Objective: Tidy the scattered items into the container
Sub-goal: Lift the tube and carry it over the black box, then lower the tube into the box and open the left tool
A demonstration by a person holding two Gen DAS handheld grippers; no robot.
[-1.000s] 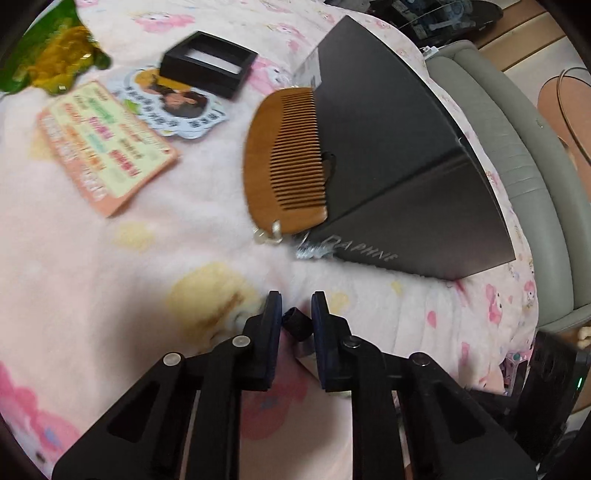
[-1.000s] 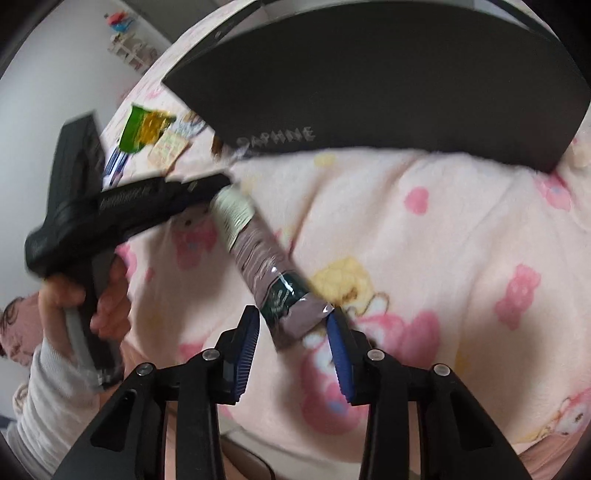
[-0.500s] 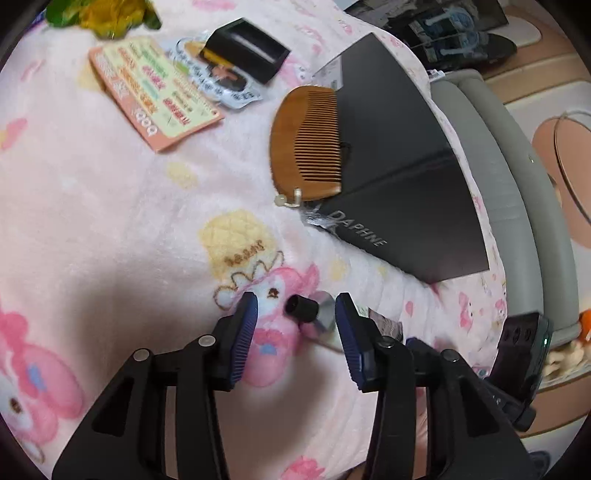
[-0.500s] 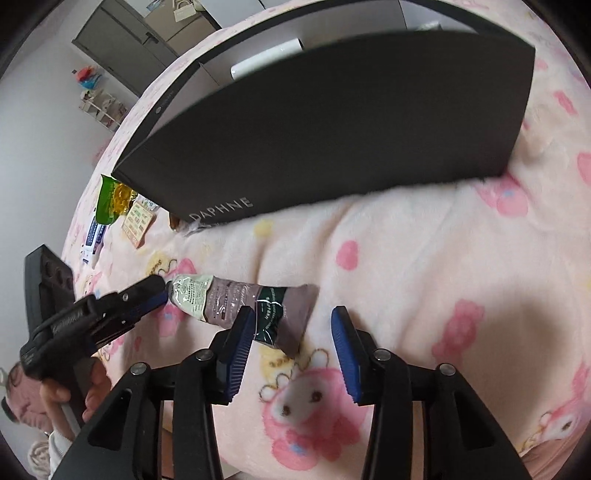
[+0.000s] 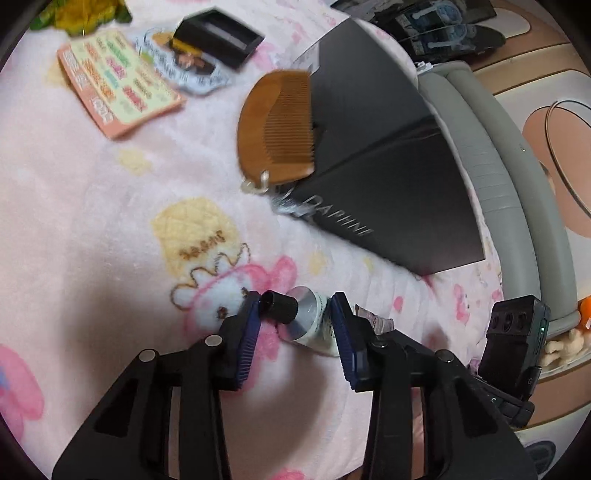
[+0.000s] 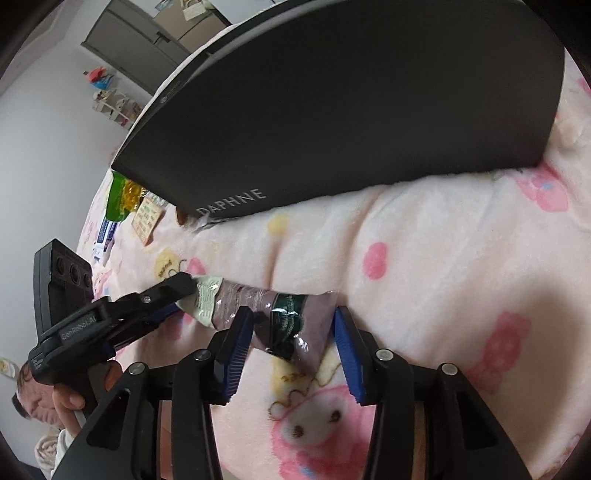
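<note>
While lying flat on the pink blanket (image 5: 92,184), just in front of the black box (image 5: 369,147) on its "DAPHNE" side: a cream tube (image 5: 310,321) with a black cap, apart from the box, not yet inside. Lies roughly parallel to that printed wall.

Left gripper (image 5: 295,301): spread wide around the cap end of the tube. One blue pad right against the cap, the other just beside the silver shoulder. Not clamped.

Right gripper (image 6: 293,317): also spread wide, placed over the flat crimped end of the same tube. Left pad at the tube's edge, right pad apart from it with bare blanket between. Nothing held.

Seen from the right wrist, both grippers at opposite ends of the tube, the left one gripped by a hand at the lower left.

Leaning against the corner of the box beside the printed wall: a wooden comb (image 5: 273,129), its teeth toward the box. Farther from the box, past the comb: an orange card (image 5: 118,81), a printed sticker (image 5: 184,66), a small black tray (image 5: 218,40) and a green-yellow packet (image 5: 81,11). All on the blanket, all outside the box. Inside of the box not visible.
</note>
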